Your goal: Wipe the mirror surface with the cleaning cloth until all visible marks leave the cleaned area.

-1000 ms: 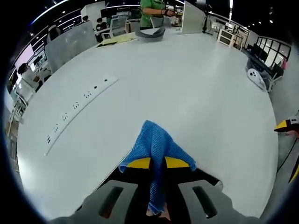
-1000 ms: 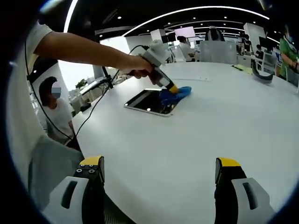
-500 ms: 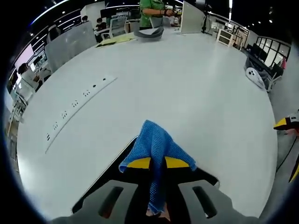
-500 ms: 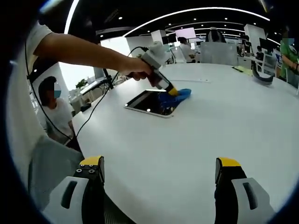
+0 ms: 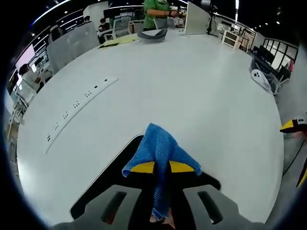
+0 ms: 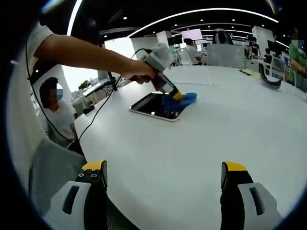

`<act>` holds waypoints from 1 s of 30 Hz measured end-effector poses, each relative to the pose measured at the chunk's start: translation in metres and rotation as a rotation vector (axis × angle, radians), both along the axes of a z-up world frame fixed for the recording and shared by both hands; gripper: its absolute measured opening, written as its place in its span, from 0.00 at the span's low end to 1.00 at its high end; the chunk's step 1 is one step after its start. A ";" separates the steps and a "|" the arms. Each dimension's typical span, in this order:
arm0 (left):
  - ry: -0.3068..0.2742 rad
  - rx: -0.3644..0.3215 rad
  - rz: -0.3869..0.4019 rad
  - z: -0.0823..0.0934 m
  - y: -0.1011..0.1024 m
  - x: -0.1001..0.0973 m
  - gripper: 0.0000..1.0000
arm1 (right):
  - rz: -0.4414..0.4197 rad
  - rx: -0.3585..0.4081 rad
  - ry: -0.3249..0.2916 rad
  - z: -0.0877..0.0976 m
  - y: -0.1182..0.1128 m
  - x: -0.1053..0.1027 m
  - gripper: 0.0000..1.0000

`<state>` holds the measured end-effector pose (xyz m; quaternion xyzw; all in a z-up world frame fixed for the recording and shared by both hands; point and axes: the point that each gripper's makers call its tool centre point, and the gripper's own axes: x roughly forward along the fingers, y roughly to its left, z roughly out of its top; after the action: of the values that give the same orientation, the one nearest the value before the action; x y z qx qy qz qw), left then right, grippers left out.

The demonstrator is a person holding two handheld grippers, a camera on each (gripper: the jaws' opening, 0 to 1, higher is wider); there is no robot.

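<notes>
Blue cloth (image 5: 160, 152) pinched in left gripper (image 5: 161, 167), pressed on mirror (image 6: 154, 106) at centre-left, long axis towards upper right — right gripper (image 6: 163, 177) gaping, well apart.

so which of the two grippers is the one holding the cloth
The left gripper, held out over the mirror, with the blue cloth clamped between its shut jaws. The right gripper holds nothing; its jaws stand wide apart over the white table.

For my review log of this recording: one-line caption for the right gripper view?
Left gripper presses the blue cleaning cloth onto the mirror on the white table; right gripper open, idle.
</notes>
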<state>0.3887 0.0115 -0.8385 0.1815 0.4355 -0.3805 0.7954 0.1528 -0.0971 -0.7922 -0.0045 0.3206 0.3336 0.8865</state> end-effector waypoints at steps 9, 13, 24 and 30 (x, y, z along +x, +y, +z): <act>-0.005 -0.003 -0.002 0.000 0.000 -0.005 0.07 | 0.004 -0.003 -0.001 -0.001 0.004 -0.003 0.99; -0.005 -0.007 0.001 0.000 0.001 -0.007 0.07 | 0.009 -0.008 -0.003 -0.001 0.004 -0.004 0.99; 0.004 -0.009 0.008 0.000 0.000 -0.014 0.07 | 0.015 -0.008 -0.006 0.001 0.005 -0.005 0.99; 0.001 -0.011 0.008 0.000 0.000 -0.018 0.07 | 0.016 -0.007 -0.008 0.002 0.005 -0.006 0.99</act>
<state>0.3710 0.0115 -0.8386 0.1751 0.4346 -0.3798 0.7976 0.1471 -0.0918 -0.7903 -0.0114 0.3184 0.3393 0.8851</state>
